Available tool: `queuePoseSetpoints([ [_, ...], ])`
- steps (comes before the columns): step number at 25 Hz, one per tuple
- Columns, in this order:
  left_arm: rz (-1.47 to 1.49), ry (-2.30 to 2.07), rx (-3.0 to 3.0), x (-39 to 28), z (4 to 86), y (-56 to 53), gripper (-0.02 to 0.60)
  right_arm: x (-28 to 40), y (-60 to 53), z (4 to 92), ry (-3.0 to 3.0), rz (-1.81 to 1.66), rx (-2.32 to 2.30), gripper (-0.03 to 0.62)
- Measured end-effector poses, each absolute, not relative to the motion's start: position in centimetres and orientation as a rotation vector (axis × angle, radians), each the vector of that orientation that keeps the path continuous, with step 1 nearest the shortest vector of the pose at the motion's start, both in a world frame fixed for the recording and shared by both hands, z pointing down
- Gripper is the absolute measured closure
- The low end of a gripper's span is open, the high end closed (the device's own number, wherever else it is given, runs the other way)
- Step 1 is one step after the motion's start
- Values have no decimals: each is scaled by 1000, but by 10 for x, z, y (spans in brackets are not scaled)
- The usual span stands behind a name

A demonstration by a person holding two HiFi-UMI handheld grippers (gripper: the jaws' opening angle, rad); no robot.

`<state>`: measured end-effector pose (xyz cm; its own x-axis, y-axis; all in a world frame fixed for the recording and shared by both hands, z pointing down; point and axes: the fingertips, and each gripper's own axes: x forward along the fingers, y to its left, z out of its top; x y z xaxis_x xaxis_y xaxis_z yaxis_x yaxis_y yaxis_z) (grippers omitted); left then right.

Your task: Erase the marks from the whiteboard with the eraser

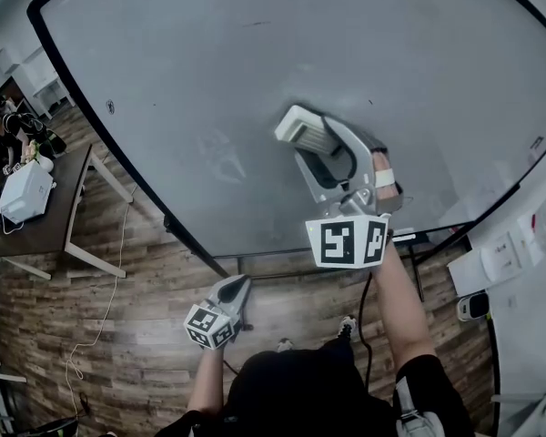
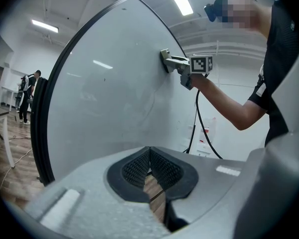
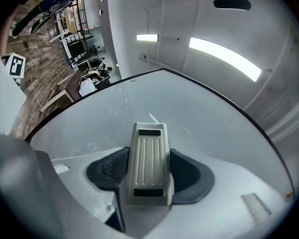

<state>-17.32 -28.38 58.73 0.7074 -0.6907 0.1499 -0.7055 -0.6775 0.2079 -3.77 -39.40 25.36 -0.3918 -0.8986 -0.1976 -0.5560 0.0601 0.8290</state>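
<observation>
While the right gripper (image 1: 317, 146) is raised to the whiteboard (image 1: 255, 71), its two jaws are clamped on the eraser (image 3: 148, 159). The eraser is a pale block with a ribbed back. It sits lengthwise between the dark textured pads, one pad against each long side. In the left gripper view, the far face of the eraser lies flat against the board surface, at the upper middle of the board.

The left gripper (image 2: 150, 166) is held low, below the bottom edge of the board and well apart from it. Its jaws are closed together with nothing between them. Only a strip of the wooden floor (image 1: 146, 335) shows through the gap beneath the pads.

The whiteboard has a black frame (image 1: 118, 144) and stands upright. A faint grey smudge (image 1: 220, 157) is visible on the surface to the left of the eraser and slightly lower. A few small specks are scattered elsewhere on the board. No legible writing can be made out.

To the left of the board stands a dark-topped table (image 1: 62, 218) on white legs, with a white device (image 1: 23, 192) on it. A thin cable (image 1: 98, 328) trails across the floor near the table. White wall fittings (image 1: 502, 244) are mounted to the right of the board.
</observation>
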Motion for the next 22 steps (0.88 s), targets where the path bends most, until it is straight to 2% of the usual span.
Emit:
queuePoseSetpoints([
  [4,88,-1103,2667,-170,589,-283,571,-42,-394,264,-1926,-1278,1457,341],
  [9,90,-1092,2667,-166,591,-282,571,-78,-395,367,-1894,-1231,1227,341],
  [12,95,-1096,2663,-169,591,-282,571,-87,-395,399,-1891,-1209,1154,341],
  [22,99,-1106,2657,-176,592,-283,571,-44,-396,270,-1966,-1258,1436,341],
])
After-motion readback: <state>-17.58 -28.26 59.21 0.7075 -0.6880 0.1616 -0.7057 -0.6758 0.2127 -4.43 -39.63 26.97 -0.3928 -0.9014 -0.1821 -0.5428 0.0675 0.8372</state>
